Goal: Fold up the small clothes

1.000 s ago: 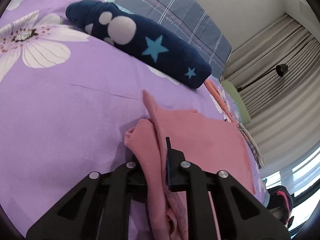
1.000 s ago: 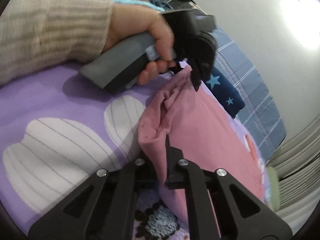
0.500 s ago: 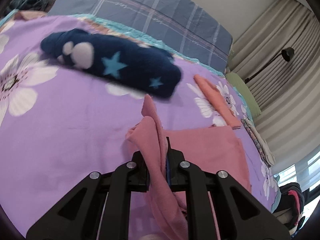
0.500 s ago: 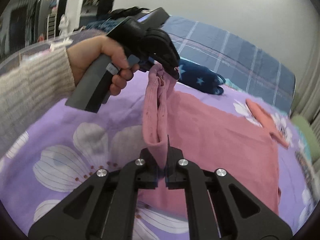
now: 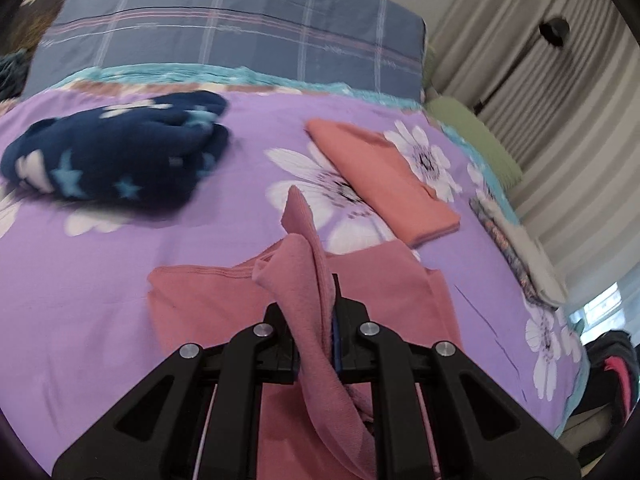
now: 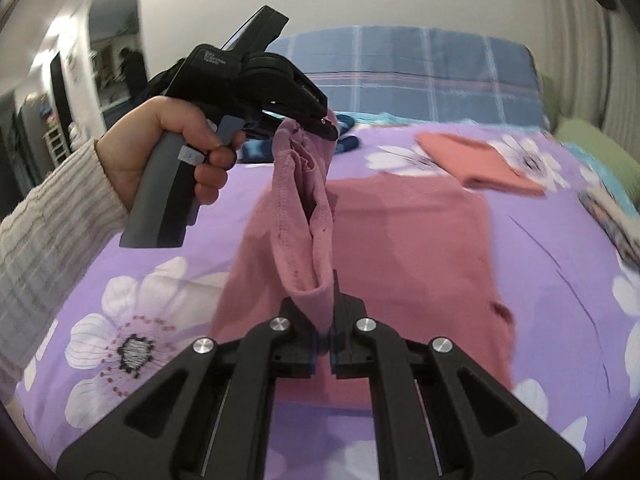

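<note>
Left tool (image 5: 333, 312) clamped on pink garment (image 5: 308, 280), right tool (image 6: 327, 312) pinching its other edge, lifted off bedspread (image 5: 100, 280)

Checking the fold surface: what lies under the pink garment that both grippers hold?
Under the pink garment lies the purple floral bedsheet, visible all around it. Whether anything sits beneath the spread cloth is hidden. The left gripper and right gripper pinch its raised edge.

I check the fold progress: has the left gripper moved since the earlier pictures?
Yes. The left gripper, shut on the pink cloth garment, has risen from the purple flowered bedsheet toward the blue checked pillow.
</note>
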`<action>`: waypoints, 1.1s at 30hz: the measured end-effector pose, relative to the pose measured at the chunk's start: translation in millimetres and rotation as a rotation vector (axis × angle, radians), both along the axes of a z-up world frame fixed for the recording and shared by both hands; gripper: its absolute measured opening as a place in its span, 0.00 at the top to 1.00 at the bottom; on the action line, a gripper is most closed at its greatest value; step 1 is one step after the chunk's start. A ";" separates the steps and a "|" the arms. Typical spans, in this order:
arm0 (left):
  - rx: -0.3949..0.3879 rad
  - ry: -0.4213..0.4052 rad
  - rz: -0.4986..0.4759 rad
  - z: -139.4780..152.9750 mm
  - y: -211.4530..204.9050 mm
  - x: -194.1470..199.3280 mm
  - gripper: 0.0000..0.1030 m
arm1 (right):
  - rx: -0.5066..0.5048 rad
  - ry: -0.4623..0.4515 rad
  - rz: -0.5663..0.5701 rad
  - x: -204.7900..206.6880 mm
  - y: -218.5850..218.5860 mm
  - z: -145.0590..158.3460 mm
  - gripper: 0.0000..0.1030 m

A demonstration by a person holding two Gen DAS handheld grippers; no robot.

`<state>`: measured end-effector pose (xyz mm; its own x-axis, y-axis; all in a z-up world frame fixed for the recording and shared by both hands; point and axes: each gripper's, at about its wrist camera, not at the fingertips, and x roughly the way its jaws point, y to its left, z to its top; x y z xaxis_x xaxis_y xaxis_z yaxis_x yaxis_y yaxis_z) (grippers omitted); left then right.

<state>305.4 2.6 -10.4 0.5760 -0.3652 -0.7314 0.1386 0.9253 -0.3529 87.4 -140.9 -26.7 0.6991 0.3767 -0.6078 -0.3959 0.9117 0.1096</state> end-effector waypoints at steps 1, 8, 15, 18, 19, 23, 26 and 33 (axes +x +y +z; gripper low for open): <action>0.010 0.007 -0.010 -1.6 -10.9 2.4 0.90 | 0.019 0.014 -0.018 2.2 -11.7 -2.6 0.96; 0.143 0.035 -0.091 -13.0 -83.6 20.0 0.90 | 0.103 0.046 -0.105 10.9 -62.2 -21.1 0.96; 0.319 0.069 -0.086 -32.5 -130.8 39.9 0.82 | 0.194 0.134 -0.131 27.8 -87.9 -48.5 0.96; 0.346 0.009 -0.067 -25.3 -135.8 39.0 0.56 | 0.250 0.198 -0.128 35.7 -97.3 -57.9 0.96; 0.338 -0.005 -0.063 -20.2 -135.6 36.1 0.55 | 0.267 0.217 -0.130 37.9 -100.5 -60.6 0.96; 0.271 -0.080 -0.050 21.2 -118.4 12.3 0.43 | 0.326 0.256 -0.125 43.2 -108.0 -64.4 0.96; 0.257 -0.146 -0.060 44.7 -91.8 -36.8 0.39 | 0.347 0.264 -0.123 43.4 -109.7 -64.3 0.96; 0.318 -0.125 -0.084 -1.5 -41.0 -169.4 0.29 | 0.384 0.289 -0.129 46.7 -113.2 -67.5 0.96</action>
<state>136.1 -38.4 -12.0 0.6458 -0.1801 -0.7420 0.2428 0.9698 -0.0241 134.0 -254.1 -94.2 0.5779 0.5328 -0.6182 -0.1866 0.8237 0.5355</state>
